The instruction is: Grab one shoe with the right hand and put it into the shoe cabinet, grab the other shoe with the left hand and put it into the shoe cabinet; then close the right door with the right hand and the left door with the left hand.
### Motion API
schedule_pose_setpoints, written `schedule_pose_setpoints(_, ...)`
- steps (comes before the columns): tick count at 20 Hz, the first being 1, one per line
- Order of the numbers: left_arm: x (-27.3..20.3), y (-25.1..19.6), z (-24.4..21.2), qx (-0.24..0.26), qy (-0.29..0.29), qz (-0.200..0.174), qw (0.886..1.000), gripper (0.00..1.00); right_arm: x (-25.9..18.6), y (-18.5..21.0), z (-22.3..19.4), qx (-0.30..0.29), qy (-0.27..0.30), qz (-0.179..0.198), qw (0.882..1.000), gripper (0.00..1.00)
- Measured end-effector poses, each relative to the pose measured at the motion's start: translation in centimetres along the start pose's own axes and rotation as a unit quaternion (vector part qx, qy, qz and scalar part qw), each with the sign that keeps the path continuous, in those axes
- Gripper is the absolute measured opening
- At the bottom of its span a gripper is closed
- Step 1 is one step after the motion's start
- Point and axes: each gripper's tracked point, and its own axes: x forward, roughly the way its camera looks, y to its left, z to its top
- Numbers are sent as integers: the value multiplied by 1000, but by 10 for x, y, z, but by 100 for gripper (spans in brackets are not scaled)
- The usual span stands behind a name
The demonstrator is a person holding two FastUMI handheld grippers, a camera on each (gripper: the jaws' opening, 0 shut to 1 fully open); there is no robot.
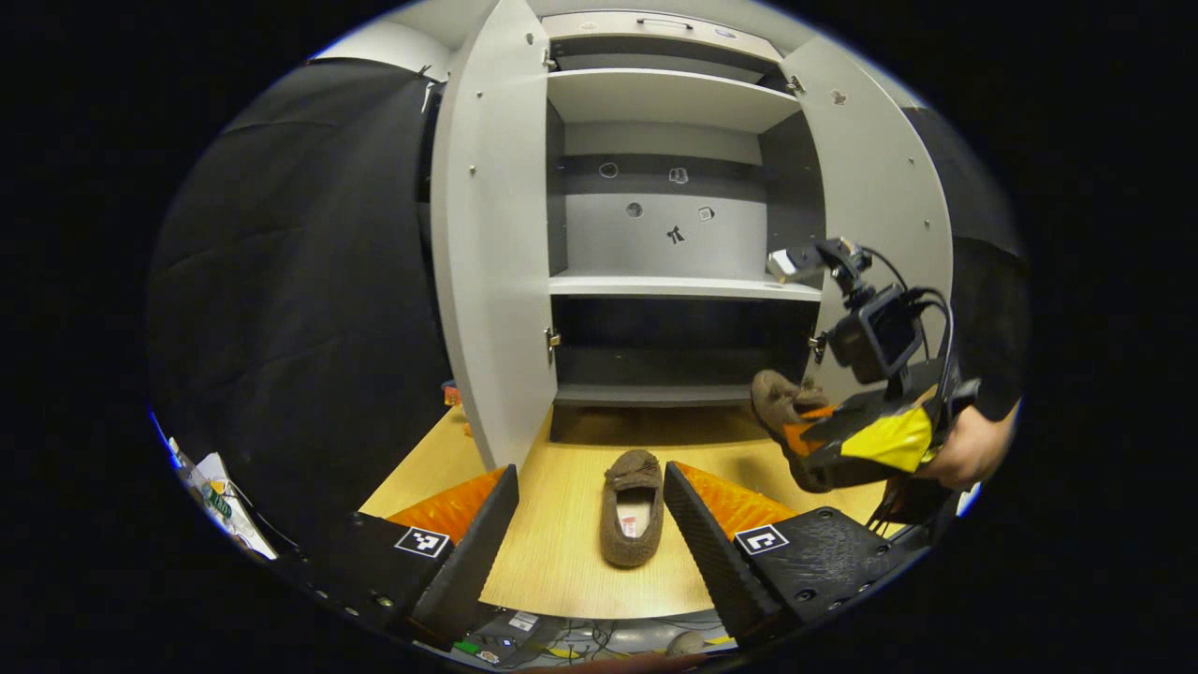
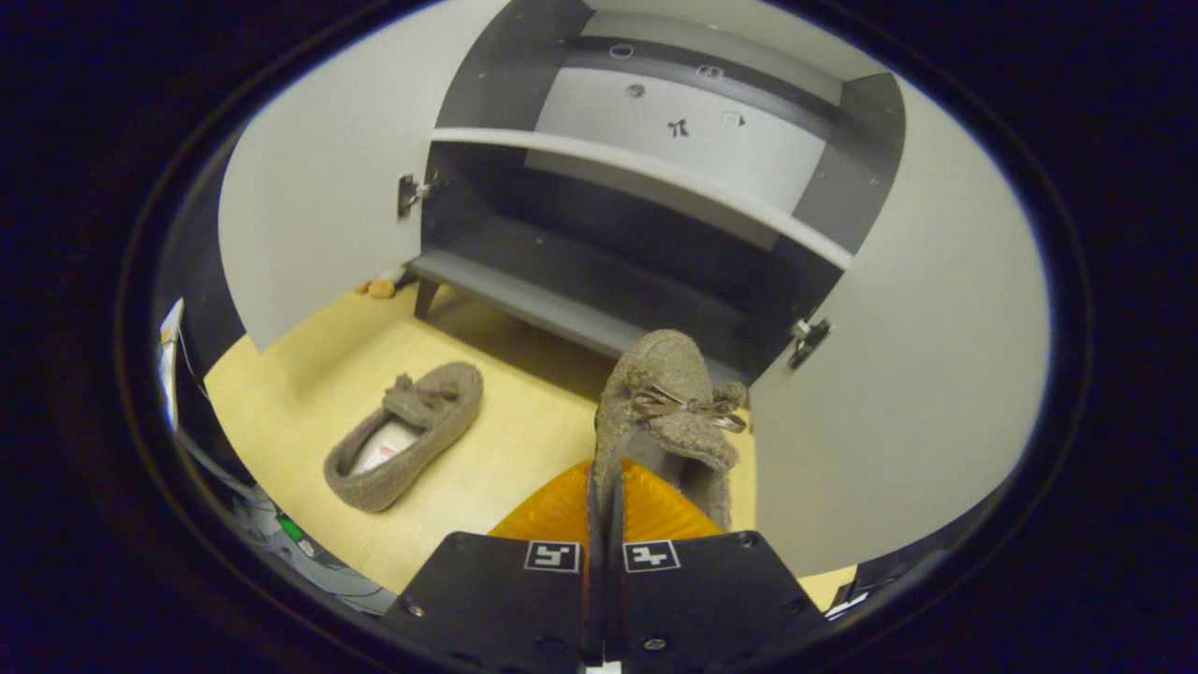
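Note:
A brown fuzzy slipper (image 1: 633,505) lies on the wooden table (image 1: 562,562), toe toward the open shoe cabinet (image 1: 674,281). My left gripper (image 1: 590,473) stands open just short of its heel, a finger on either side. The second slipper (image 2: 660,402), with a small bow, hangs in the air in front of the cabinet's bottom shelf (image 2: 552,314), with my right gripper (image 2: 604,473) shut on its side wall. In the left gripper view that right gripper (image 1: 796,438) holds the slipper (image 1: 779,398) near the right door (image 1: 880,215). The slipper on the table (image 2: 407,435) lies to its left.
Both cabinet doors stand wide open, the left door (image 1: 491,262) and the right door (image 2: 917,374). A hand (image 1: 969,449) holds the right gripper. A small orange object (image 2: 379,288) sits by the left door's foot. Crumpled packaging (image 1: 220,501) and cables (image 1: 580,646) lie beyond the table's near edge.

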Motion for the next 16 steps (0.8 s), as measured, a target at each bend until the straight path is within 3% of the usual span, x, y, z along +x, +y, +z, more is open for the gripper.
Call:
schedule_pose_setpoints(4,12,-7,21,10,-22,-12,1000,95,-22,-39,73,45,-42,-16,998,4)
schedule_pose_setpoints(9,24,0,40,17,-37,-2,999,95,-23,-81,183,43,-101,-38,993,4)
schedule_pose_setpoints(13,27,14,42,8,-34,19,999,95,15,-98,269,30,-131,-55,989,4)
schedule_pose_setpoints(16,22,32,34,2,-24,44,999,95,71,-101,298,21,-99,-59,993,4)
